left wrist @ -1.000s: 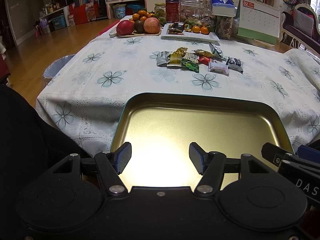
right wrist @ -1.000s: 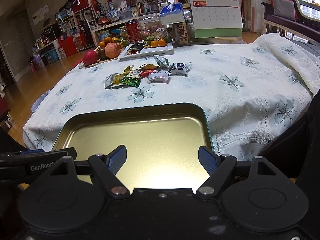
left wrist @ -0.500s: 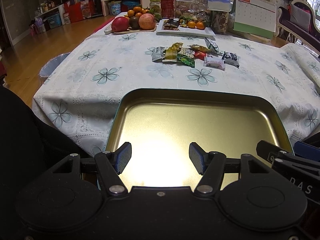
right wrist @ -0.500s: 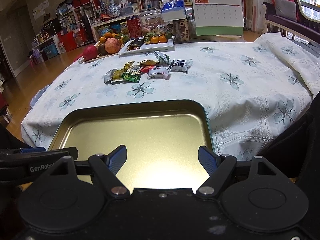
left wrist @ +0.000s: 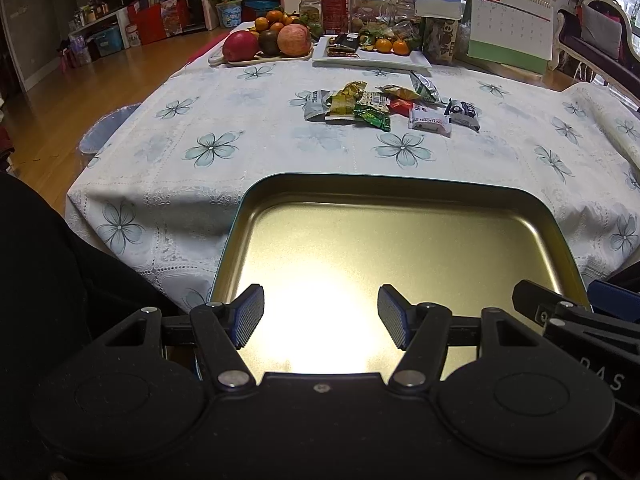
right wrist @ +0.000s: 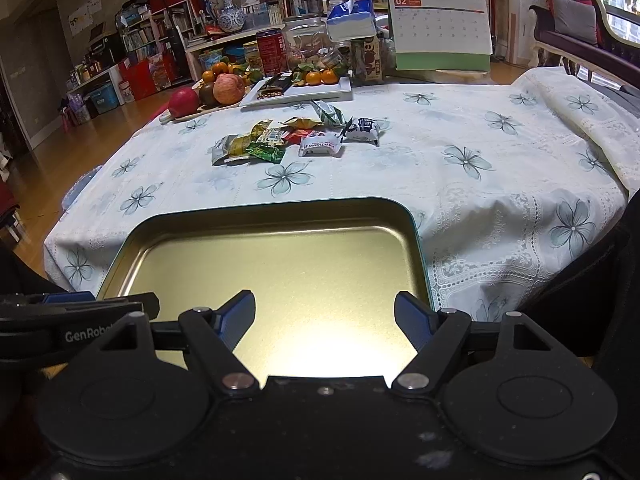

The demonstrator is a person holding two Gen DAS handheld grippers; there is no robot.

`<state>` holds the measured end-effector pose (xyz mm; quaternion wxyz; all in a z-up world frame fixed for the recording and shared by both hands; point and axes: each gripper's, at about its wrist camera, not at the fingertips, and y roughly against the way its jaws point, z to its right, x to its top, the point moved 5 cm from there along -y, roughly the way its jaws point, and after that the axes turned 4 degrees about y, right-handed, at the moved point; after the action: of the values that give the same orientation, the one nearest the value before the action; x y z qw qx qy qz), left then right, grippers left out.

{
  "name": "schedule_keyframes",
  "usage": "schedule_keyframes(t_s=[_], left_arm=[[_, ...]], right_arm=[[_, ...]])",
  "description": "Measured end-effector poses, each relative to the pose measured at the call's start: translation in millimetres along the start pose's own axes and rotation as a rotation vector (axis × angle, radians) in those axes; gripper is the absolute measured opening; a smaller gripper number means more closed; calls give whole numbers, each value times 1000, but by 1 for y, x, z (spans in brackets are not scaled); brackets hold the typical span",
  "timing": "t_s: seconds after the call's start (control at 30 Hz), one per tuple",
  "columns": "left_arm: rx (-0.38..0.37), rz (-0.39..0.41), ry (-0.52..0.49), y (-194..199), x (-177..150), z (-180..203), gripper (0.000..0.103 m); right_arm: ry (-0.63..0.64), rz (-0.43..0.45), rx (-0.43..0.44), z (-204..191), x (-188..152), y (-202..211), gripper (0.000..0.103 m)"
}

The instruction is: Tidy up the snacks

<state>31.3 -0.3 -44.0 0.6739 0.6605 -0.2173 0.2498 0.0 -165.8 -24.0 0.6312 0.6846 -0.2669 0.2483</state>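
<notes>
Both views suggest the start. Left wrist: left gripper (left wrist: 320, 318), jaws wide and empty, over the shallow gold metal tray (left wrist: 400, 188). Right wrist: right gripper (right wrist: 325, 320) likewise wide; heap of wrapped snack packets (right wrist: 296, 140) well beyond, needing a forward reach.

My left gripper (left wrist: 321, 317) is level and pointing forward, its blue-padded fingers (left wrist: 249, 316) spread wide with nothing between them. My right gripper (right wrist: 325, 322) sits just beside it, likewise level, jaws parted and empty. Each one's edge shows in the other's view.
</notes>
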Motion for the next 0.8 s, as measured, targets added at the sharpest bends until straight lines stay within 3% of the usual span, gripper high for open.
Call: schedule_keyframes(t_s=[0.8], left_arm=[[4, -12, 2, -1, -1, -2, 62]], right_arm=[[7, -13, 5, -2, -2, -1, 70]])
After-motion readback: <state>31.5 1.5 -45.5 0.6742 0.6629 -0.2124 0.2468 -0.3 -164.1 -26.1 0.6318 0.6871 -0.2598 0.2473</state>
